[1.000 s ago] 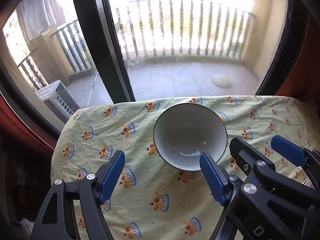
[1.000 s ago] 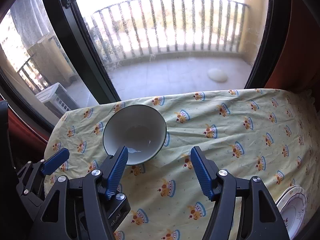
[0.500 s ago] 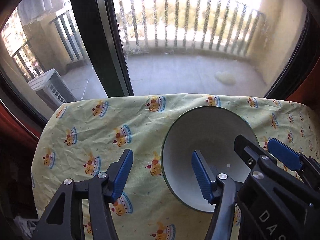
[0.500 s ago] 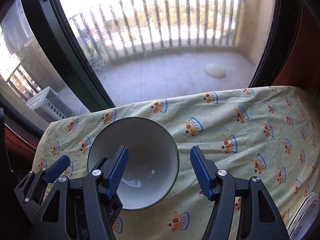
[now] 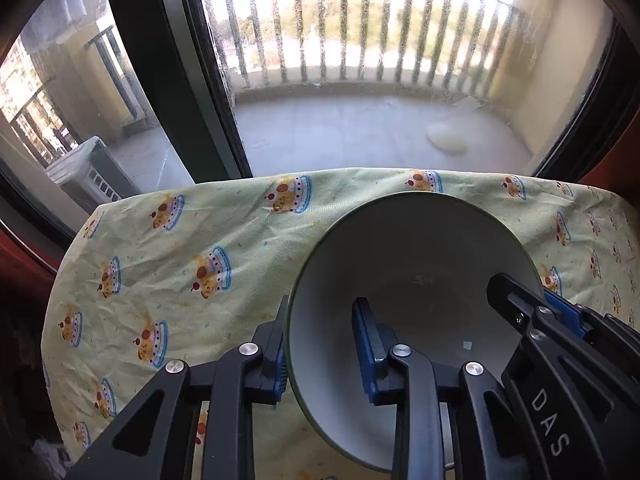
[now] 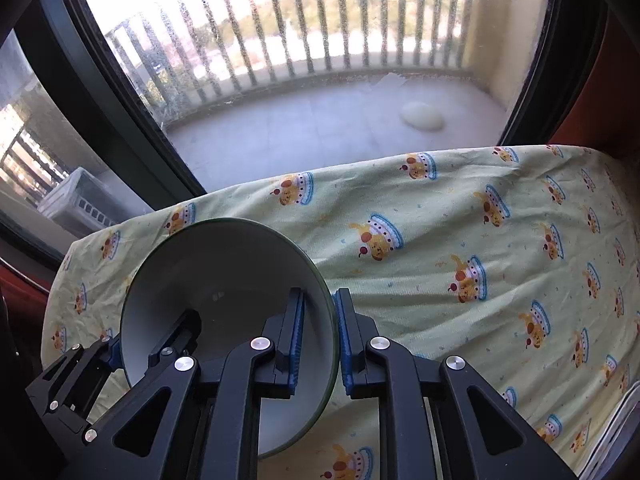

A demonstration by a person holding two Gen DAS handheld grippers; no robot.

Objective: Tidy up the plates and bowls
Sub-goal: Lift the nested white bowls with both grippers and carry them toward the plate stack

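Now both sets of jaws are clamped on the one bowl (image 5: 412, 280) from opposite sides: the left gripper (image 5: 324, 356) pinches its left wall, one pad outside and one inside, while the right gripper (image 6: 320, 340) pinches its right wall the same way. So the bowl sits between the two grippers, equally near each, round and mouth-up on the patterned cloth (image 6: 460, 220) covering the desk. Counted: one bowl, two grippers, and at the right view's lower right corner a white edge (image 6: 630, 404), possibly a plate.

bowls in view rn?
1. The bowl sits on the tablecloth, its rim clamped by the left gripper and right gripper. Others may be out of frame.
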